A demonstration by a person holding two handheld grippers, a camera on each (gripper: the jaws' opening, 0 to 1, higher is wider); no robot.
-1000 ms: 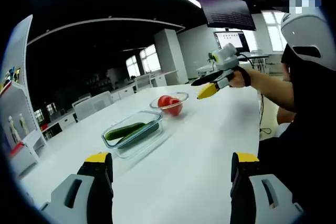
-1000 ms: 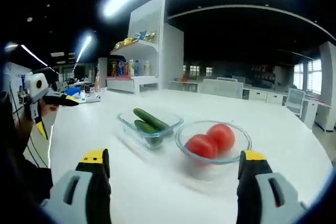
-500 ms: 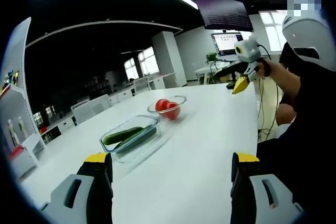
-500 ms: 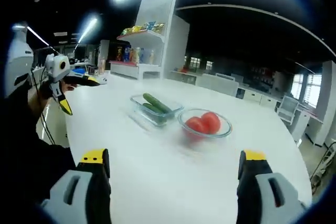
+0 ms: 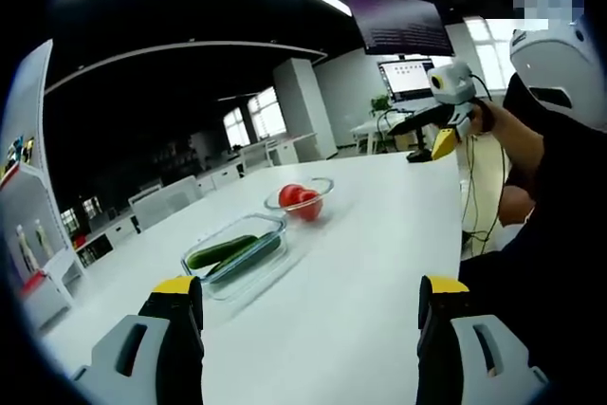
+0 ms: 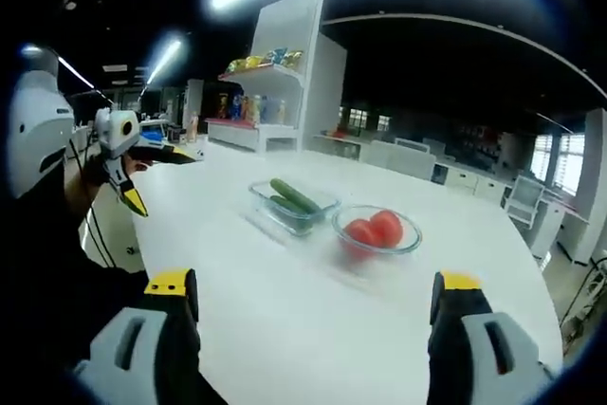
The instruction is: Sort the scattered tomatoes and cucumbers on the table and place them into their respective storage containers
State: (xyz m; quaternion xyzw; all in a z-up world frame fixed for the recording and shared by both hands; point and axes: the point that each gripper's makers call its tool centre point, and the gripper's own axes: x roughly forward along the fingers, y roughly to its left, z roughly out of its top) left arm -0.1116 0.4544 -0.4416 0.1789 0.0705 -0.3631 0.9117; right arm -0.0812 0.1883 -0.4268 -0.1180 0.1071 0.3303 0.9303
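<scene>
Red tomatoes point(image 6: 375, 229) & cucumbers point(image 6: 292, 197) in containers, well beyond both grippers' spread, empty jaws.

both grippers point(image 5: 308, 301) point(image 6: 318, 296) raised, jaws spread, holding nothing.

Both tools have drawn back from the tomato bowl point(image 6: 377, 231) and cucumber container point(image 6: 293, 208).

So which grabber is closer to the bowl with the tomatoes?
Hard to call; both are held well back, off the table edge. The right gripper looks slightly nearer the tomato bowl. From the left gripper, the cucumber container comes first, the bowl beyond it.
</scene>
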